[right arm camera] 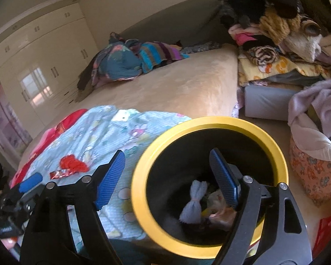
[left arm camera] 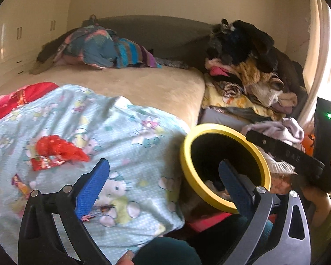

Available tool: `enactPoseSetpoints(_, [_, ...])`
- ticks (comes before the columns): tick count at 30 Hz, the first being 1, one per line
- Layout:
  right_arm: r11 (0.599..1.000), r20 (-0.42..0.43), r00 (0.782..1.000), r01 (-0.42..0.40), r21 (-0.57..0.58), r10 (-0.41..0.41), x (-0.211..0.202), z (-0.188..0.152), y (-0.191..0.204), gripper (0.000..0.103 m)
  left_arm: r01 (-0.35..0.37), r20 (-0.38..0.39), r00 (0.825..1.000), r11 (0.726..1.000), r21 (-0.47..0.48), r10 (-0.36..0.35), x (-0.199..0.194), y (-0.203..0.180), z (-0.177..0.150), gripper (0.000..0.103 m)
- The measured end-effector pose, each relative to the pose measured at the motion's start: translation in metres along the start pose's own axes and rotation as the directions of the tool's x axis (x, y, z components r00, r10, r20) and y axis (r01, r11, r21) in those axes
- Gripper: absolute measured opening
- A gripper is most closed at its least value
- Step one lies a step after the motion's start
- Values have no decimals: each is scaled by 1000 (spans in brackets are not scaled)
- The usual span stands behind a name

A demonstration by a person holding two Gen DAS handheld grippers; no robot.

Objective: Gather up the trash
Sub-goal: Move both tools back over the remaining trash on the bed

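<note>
Lying crumpled on pale-blue cartoon-print bedsheet (left arm camera: pixel 121 132): shiny red plastic wrapper (left arm camera: pixel 59 149). Standing wide and empty: left hand-held gripper (left arm camera: pixel 163 187), right hand-held gripper (right arm camera: pixel 167 176).

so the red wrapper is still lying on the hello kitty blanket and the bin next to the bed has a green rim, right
Not quite: the bin's rim is yellow, not green, as the right wrist view shows most clearly. The rest holds: the red wrapper lies on the Hello Kitty blanket, and the bin stands beside the bed.
</note>
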State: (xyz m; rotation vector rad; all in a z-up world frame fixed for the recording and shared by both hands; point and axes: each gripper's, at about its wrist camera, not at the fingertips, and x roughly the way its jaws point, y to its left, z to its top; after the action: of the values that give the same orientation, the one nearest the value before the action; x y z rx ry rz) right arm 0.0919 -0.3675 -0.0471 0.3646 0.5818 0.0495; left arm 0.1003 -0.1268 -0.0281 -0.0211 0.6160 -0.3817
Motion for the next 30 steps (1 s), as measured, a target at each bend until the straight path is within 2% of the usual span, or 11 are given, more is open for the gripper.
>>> enactPoseSetpoints(15, [985, -91, 992, -97, -145, 84, 9, -30, 69, 71, -119, 56, 991, 989, -86, 124, -25, 54, 0, 96])
enactPoseSetpoints(30, [962, -154, 981, -149, -229, 115, 13, -50, 108, 71, -196, 58, 976, 963, -183, 210, -39, 106, -8, 96])
